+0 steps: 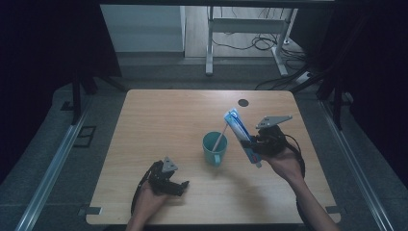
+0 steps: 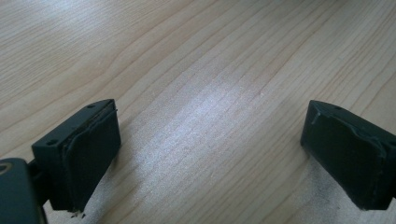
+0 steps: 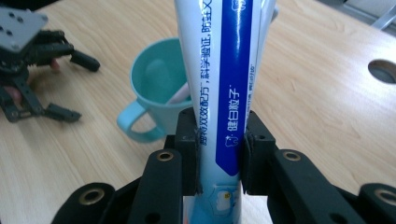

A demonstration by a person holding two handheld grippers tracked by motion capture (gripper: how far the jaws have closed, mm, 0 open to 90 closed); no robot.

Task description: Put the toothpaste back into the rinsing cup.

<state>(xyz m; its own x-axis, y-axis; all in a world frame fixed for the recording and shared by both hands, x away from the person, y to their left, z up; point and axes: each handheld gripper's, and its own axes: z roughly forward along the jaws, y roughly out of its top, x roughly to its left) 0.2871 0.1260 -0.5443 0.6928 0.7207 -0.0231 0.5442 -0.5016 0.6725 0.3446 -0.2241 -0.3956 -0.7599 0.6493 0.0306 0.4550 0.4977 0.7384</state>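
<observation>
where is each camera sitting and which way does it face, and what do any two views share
High view: above the person's side, looking forward and down on the table; both forearms enter from the bottom.
Left gripper view: rides the left hand-held gripper, facing bare wood between its wide-apart jaws.
Right gripper view: rides the right hand-held gripper, looking along jaws clamped on the toothpaste tube toward the teal mug.
Shared: high and right gripper views both show the mug, the tube and the left hand-held gripper.

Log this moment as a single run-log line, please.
left gripper: open, empty, low over table | right gripper: shut on toothpaste tube, raised beside teal mug | toothbrush: in mug
</observation>
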